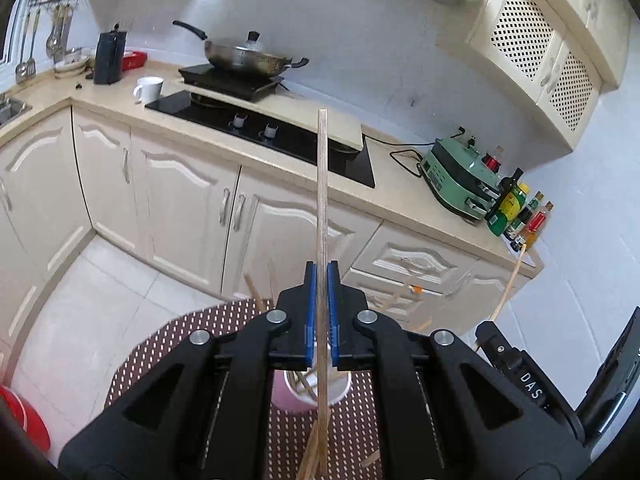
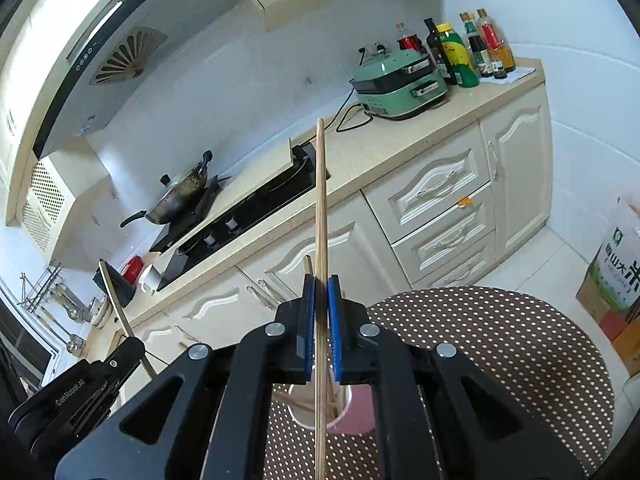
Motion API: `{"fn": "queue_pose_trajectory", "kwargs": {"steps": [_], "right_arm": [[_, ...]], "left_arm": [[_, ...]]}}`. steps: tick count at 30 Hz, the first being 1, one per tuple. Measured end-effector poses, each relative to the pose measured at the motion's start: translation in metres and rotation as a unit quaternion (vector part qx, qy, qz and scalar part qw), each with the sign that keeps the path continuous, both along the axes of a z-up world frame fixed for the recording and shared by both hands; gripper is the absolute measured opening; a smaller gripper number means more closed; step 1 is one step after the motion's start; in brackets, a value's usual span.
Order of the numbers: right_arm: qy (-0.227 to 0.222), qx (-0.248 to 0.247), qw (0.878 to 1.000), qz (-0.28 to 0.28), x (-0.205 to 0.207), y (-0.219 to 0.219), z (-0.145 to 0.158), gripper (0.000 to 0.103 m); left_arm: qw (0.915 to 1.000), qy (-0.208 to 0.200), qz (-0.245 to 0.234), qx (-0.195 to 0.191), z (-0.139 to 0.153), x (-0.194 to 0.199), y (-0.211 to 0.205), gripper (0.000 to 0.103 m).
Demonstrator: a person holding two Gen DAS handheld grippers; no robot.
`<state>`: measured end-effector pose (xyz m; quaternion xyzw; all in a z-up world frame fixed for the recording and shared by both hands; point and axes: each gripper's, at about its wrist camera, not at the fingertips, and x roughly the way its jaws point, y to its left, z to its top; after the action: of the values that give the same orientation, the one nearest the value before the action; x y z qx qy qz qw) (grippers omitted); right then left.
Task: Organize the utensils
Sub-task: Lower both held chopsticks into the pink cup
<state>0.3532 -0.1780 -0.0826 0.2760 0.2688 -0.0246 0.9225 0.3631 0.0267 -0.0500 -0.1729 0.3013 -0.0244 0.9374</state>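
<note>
My left gripper [image 1: 322, 270] is shut on a pale wooden chopstick [image 1: 322, 184] that stands upright between the blue pads. Below it a pink cup [image 1: 310, 398] holds several chopsticks on a round brown dotted table [image 1: 180, 344]. Loose chopsticks [image 1: 310, 460] lie on the table in front of the cup. My right gripper [image 2: 321, 282] is shut on another wooden chopstick [image 2: 320, 200], also upright, above the same pink cup [image 2: 354, 412]. The right gripper also shows in the left wrist view [image 1: 516, 360], and the left gripper in the right wrist view [image 2: 76, 396].
A kitchen counter [image 1: 400, 196] runs behind with a stove [image 1: 256, 128], a wok [image 1: 244, 56], a white mug [image 1: 149, 89], a green cooker [image 1: 456, 176] and bottles [image 1: 516, 216]. A red bucket [image 1: 24, 420] stands at the left. Boxes [image 2: 616, 280] stand on the floor at the right.
</note>
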Motion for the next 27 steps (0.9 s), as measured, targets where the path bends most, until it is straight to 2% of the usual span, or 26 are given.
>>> {"fn": "queue_pose_trajectory", "kwargs": {"steps": [3, 10, 17, 21, 24, 27], "right_arm": [[-0.005, -0.006, 1.0, -0.008, 0.012, 0.002, -0.003, 0.005], [-0.032, -0.031, 0.999, -0.023, 0.035, 0.009, -0.016, 0.005], [-0.052, -0.071, 0.996, 0.007, 0.029, 0.022, -0.031, 0.005], [-0.046, -0.083, 0.995, 0.029, 0.025, 0.03, -0.041, 0.005], [-0.041, -0.115, 0.991, 0.049, 0.022, 0.043, -0.049, 0.005], [-0.037, -0.12, 0.99, 0.062, 0.018, 0.047, -0.055, 0.005]], "left_arm": [[0.9999, -0.003, 0.004, 0.011, -0.006, 0.014, -0.003, 0.006], [0.9996, -0.02, 0.018, -0.003, -0.025, 0.047, -0.005, 0.006], [0.9988, -0.043, 0.02, -0.015, -0.047, 0.058, -0.005, 0.006], [0.999, -0.044, 0.007, 0.01, -0.062, 0.052, -0.015, 0.006], [0.9991, -0.033, -0.003, 0.025, -0.076, 0.048, -0.019, 0.006], [0.9991, -0.023, -0.001, 0.035, -0.085, 0.042, -0.017, 0.006]]}}
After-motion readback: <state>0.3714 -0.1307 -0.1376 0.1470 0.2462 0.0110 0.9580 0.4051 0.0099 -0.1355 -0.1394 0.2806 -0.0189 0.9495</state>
